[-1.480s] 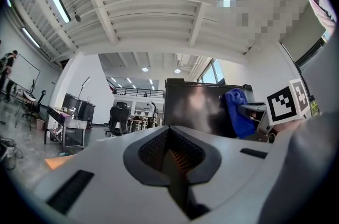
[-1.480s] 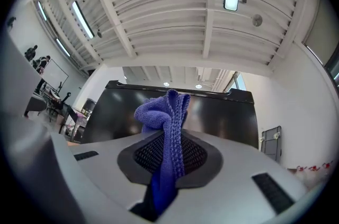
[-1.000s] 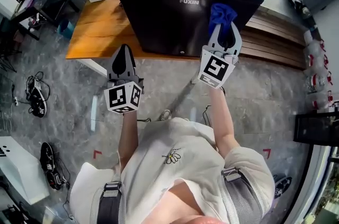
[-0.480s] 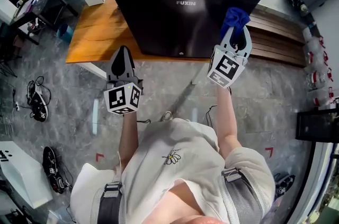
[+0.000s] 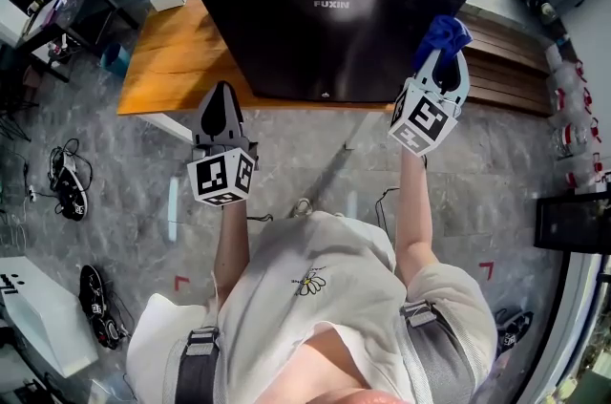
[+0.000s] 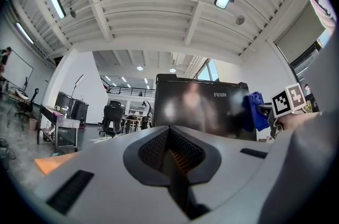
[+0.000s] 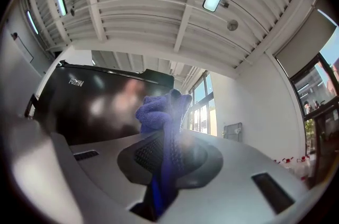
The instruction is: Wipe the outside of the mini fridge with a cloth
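The mini fridge (image 5: 325, 20), a glossy black box with a silver badge on its door, stands on the orange wooden desk (image 5: 177, 49) at the far side of the scene, with its door facing me. My right tongs (image 5: 443, 66) are clenched on the soft blue knitted cloth (image 5: 447, 31). Its bunched end stands out past the tips at the door's right edge. From above I can't be sure whether it is pressing on the door or is just off the corner. My left tongs (image 5: 221, 96) are pressed together with nothing in them, held low by the desk's near edge, left of the fridge front.

The fridge looks heavy and rigid, so I judge it will stay put under a wipe and needs no steadying hold. Its door is smooth and slick and should let the cloth slide easily. The cloth is light and limp. It is gripped by one fold deep between the tips, which I think is the right place, since a shallow pinch could let it drag out on a long stroke.
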{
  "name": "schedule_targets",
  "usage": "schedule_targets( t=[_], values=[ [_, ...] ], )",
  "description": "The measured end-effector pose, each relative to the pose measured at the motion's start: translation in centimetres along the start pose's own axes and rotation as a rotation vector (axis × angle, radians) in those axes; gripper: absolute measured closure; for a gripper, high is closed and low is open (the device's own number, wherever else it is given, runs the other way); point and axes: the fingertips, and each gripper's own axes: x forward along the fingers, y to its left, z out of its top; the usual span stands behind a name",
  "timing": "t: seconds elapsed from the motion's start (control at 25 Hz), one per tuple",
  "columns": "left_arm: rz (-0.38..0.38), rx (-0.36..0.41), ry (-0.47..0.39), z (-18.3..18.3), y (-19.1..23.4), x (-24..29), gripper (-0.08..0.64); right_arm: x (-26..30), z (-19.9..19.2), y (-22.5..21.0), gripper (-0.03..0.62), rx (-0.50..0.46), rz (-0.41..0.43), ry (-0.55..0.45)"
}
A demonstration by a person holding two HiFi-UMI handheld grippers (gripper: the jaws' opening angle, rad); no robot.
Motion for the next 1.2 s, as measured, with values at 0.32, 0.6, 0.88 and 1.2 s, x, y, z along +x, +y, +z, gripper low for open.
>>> schedule_targets(
  t=[0.32,0.6,0.88,1.2],
  values=[
    [-0.013,0.002,0.002,-0.1,-0.3,0.5,0.555,0.4,-0.5,-1.3,0.531,-0.003,-0.039,0.013],
    [-0.007,0.001,0.005,-0.2,0.1,0.5,0.555,-0.1,-1.0,-2.0,0.531,0.022,-0.061,0.03],
    [0.001,-0.002,0.011,-0.6,0.1,0.5,0.555,-4.0,1.1,2.0,0.531,0.058,0.063,-0.023],
    [-0.001,0.0,0.011,-0.5,0.2,0.7,0.555,-7.0,3.7,15.9,0.531,0.21,0.427,-0.061]
  ],
)
